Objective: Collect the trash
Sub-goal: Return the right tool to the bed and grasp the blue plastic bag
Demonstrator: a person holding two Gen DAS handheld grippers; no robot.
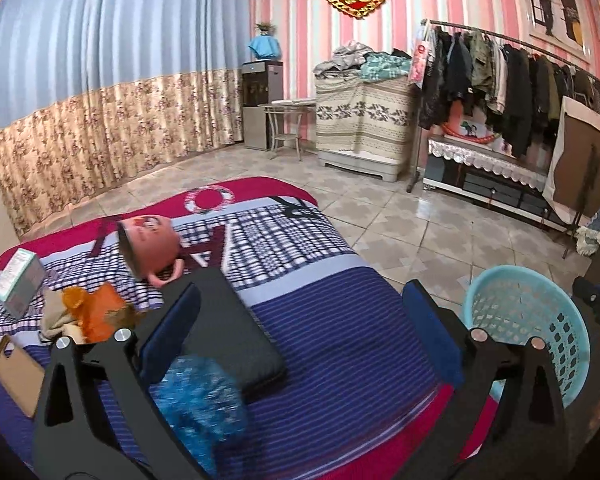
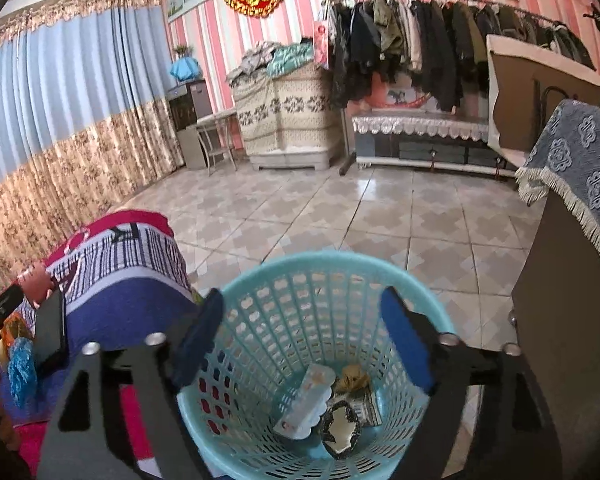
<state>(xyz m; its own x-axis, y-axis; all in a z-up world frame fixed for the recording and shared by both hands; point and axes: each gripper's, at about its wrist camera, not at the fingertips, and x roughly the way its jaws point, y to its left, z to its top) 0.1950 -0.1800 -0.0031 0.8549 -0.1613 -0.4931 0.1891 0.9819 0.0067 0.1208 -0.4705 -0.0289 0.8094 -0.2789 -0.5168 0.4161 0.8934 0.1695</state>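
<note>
My left gripper is open over the striped bed cover. A crinkled blue wrapper lies just below its left finger, blurred. An orange wrapper, a small box and a cardboard piece lie at the left. My right gripper is open and empty above the light blue basket, which holds a white wrapper, a yellow scrap and a dark wrapper. The basket also shows in the left wrist view.
A pink pot lies tipped on the bed beside a black flat case. A dark cabinet with a blue fringed cloth stands right of the basket. Tiled floor, a clothes rack and curtains lie beyond.
</note>
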